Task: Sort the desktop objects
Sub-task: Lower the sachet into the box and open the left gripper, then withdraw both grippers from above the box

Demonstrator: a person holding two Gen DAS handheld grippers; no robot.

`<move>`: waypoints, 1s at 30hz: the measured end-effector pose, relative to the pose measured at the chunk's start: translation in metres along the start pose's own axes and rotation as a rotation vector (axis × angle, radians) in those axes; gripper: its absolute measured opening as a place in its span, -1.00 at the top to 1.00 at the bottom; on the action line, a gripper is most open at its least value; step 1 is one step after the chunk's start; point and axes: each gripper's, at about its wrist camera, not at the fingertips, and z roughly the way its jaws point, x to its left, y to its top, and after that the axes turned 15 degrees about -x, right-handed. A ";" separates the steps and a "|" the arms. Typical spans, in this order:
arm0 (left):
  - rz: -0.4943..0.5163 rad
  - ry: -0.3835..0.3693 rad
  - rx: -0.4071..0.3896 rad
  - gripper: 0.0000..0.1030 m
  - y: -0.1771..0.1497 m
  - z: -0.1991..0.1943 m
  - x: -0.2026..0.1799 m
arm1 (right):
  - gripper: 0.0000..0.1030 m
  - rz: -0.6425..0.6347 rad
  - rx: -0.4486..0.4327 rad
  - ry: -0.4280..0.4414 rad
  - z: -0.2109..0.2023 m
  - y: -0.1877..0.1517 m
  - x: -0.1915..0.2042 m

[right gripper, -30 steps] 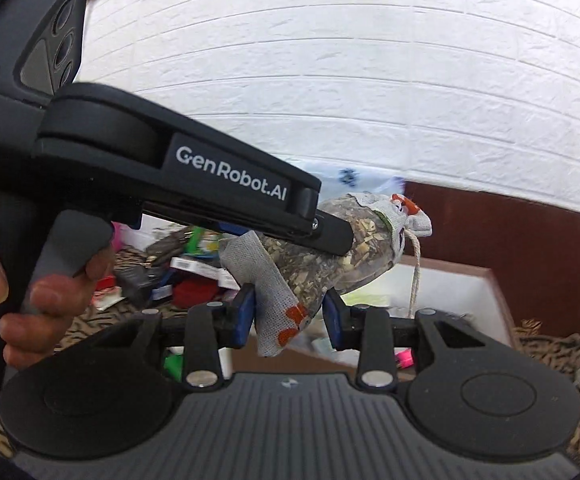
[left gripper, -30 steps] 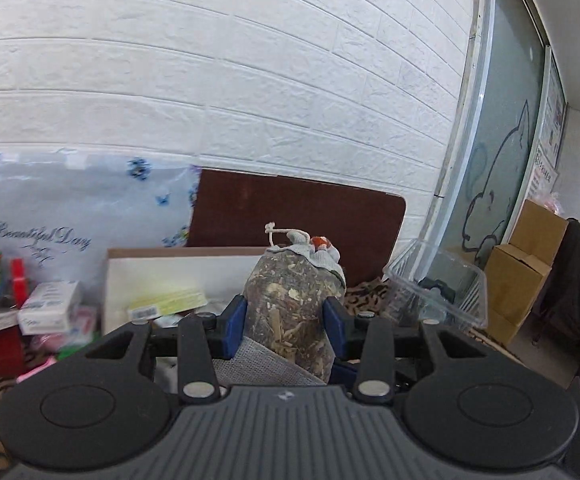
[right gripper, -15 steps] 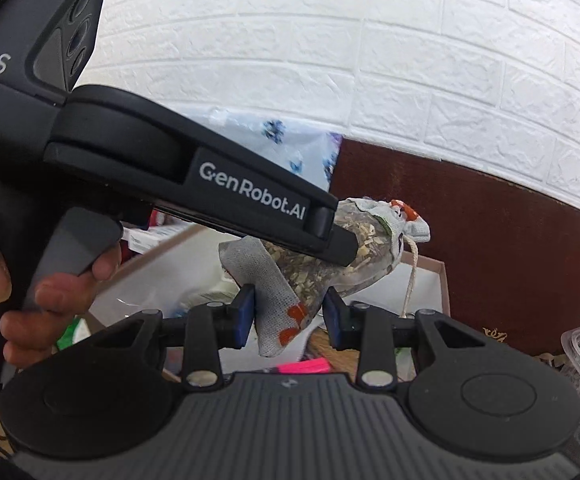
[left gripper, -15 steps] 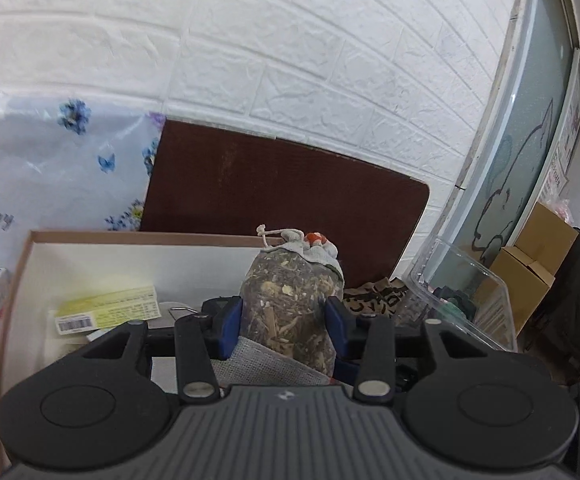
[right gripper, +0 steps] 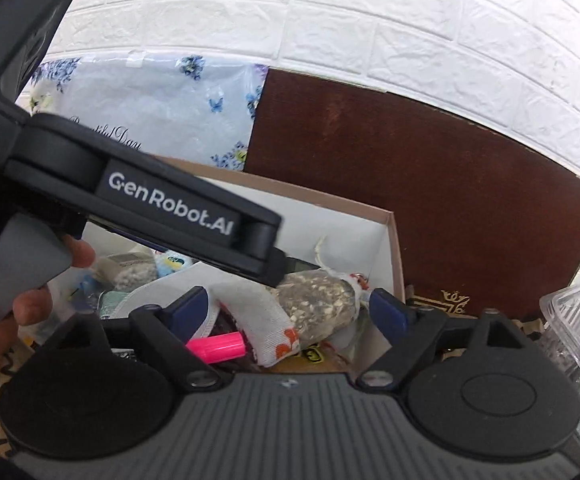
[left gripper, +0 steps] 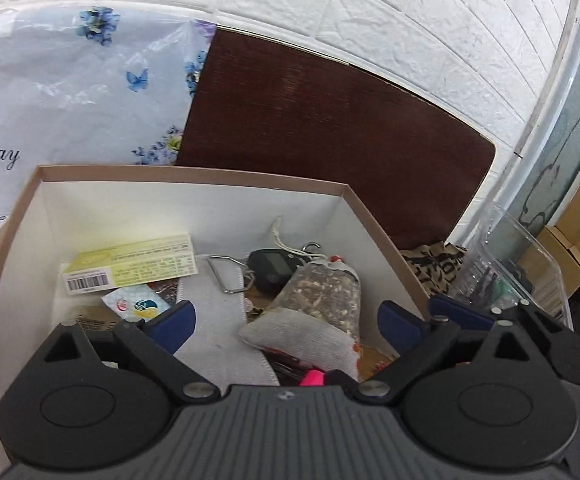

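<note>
A herb-filled sachet (left gripper: 321,300) with a white cloth end and drawstring lies inside the white cardboard box (left gripper: 194,216), on top of other items. My left gripper (left gripper: 286,322) is open above the box, its blue pads wide on either side of the sachet and not touching it. My right gripper (right gripper: 286,312) is also open over the box, with the sachet (right gripper: 317,308) between its pads. The left gripper's black body (right gripper: 150,208) crosses the right wrist view.
The box also holds a yellow-green carton (left gripper: 130,268), a black hanging scale (left gripper: 274,268), a grey cloth (left gripper: 218,320) and a pink marker (right gripper: 218,344). A brown board (left gripper: 329,136) and a floral bag (left gripper: 74,88) lean on the brick wall. A clear plastic container (left gripper: 509,268) stands to the right.
Both grippers have opened and let go of the sachet, which now lies in the box. Both views have moved lower and closer over the box.
</note>
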 end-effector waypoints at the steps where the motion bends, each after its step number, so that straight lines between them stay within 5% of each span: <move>1: 0.001 0.004 -0.004 -0.95 0.000 -0.002 0.001 | -0.71 0.010 -0.001 0.000 0.005 0.001 0.001; 10: 0.059 0.028 -0.042 -0.96 -0.001 -0.030 -0.007 | -0.81 0.069 0.014 -0.016 -0.018 0.006 0.002; 19: 0.090 0.054 -0.081 -1.00 -0.010 -0.083 -0.013 | -0.87 0.119 -0.019 -0.122 -0.060 0.008 0.012; 30: 0.115 0.180 -0.140 -1.00 -0.046 -0.160 -0.010 | -0.88 0.177 -0.027 -0.185 -0.119 -0.006 0.043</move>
